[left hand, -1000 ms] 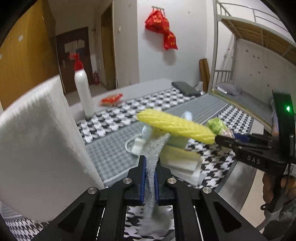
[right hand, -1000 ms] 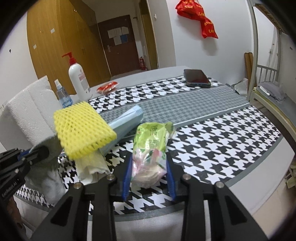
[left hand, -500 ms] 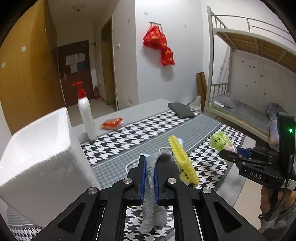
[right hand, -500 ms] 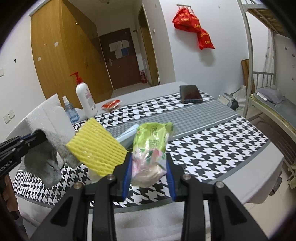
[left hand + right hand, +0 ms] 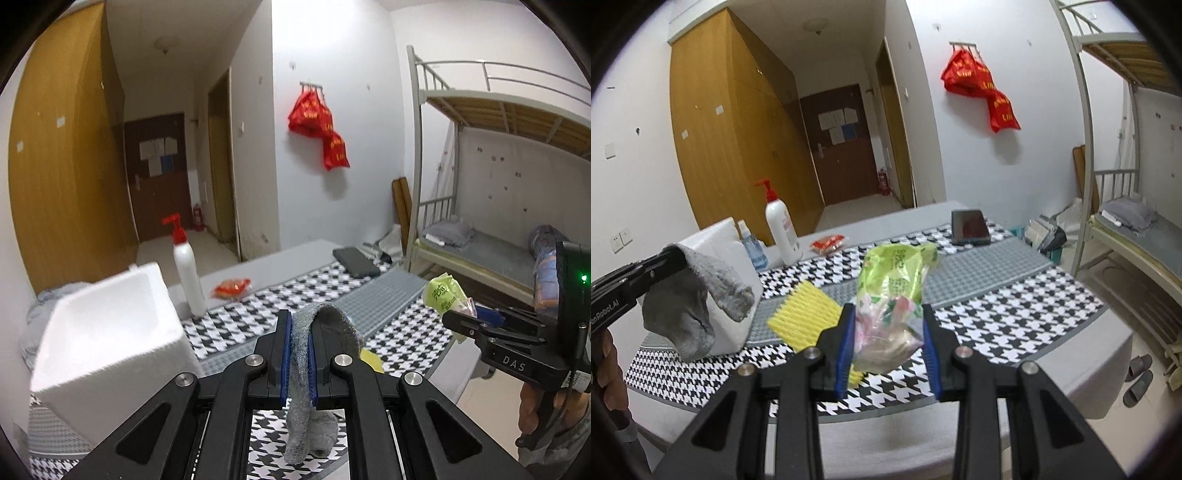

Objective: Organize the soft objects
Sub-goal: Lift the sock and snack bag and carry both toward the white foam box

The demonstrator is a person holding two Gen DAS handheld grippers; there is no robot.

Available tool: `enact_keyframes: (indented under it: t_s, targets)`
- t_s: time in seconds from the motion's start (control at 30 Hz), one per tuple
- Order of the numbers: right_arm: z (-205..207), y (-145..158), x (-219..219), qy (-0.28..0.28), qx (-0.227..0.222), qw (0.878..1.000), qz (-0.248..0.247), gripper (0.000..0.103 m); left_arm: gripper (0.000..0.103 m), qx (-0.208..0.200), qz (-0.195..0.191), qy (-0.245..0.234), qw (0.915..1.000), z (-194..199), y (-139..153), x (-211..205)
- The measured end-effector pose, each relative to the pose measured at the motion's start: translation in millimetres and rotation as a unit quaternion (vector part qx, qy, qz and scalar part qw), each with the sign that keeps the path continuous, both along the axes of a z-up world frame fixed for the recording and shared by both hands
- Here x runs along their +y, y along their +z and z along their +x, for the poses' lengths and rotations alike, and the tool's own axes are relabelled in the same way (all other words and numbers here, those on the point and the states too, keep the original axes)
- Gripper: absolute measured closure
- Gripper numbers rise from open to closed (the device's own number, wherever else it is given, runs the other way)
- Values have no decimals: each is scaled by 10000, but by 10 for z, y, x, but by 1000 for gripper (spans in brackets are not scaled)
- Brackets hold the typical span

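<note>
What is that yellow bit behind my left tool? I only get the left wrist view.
Observer: A yellow foam net, lying on the table beside the foam box.
Operator: Anything hidden behind the box?
Observer: A small blue spray bottle, next to the pump bottle.
Operator: How is the right tool holding the bag?
Observer: The right tool pinches the bag by its clear lower half; the green top stands above the pads.
</note>
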State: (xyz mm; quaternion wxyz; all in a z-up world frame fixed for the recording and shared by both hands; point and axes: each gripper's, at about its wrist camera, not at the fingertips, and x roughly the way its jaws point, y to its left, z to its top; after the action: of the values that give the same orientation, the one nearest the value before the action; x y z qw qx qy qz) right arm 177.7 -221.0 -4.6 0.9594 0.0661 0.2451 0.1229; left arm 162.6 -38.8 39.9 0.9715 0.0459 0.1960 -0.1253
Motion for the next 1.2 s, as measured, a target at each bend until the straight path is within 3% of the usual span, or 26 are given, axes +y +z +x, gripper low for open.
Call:
enact_keyframes:
  t_s: [0.33, 0.8, 1.2]
  targets:
    - [-234, 305, 125, 316, -519, 9981, -30, 65, 94, -384, -124, 282, 9988, -258, 160, 165]
    - [-383, 571, 596, 987, -853, 9914, -99, 65, 95, -792, -240, 983, 9917, -630, 301, 616]
    - [-424, 628, 1110, 1751, -988, 9790, -326, 65, 95, -740, -420, 1622, 9831, -776, 183, 1031]
